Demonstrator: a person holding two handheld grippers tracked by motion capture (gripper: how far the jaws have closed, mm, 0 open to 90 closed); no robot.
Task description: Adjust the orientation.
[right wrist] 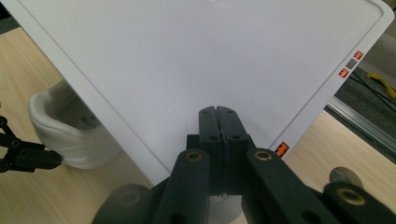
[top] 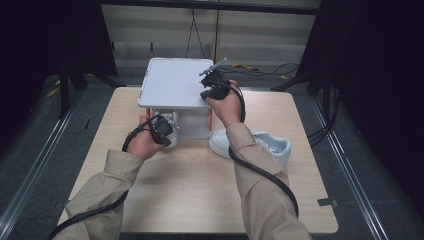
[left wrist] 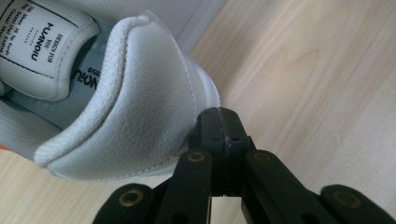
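Note:
A white sneaker [left wrist: 140,116] lies with its heel toward my left gripper [left wrist: 219,112], whose jaws are shut with nothing between them; their tips sit right at the heel's lower edge. In the high view this gripper [top: 167,131] is at the front left of a white box [top: 195,125], under its raised white lid [top: 172,82]. My right gripper [top: 205,95] rests over the lid's front right part. Its jaws [right wrist: 219,112] are shut and empty, tips close over the lid's flat top [right wrist: 196,56]. The same sneaker [right wrist: 70,135] shows beneath the lid's edge.
A second white sneaker [top: 265,145] lies on its own on the wooden table [top: 200,190], right of the box and under my right forearm. Cables lie on the floor behind the table. Dark stands flank both sides.

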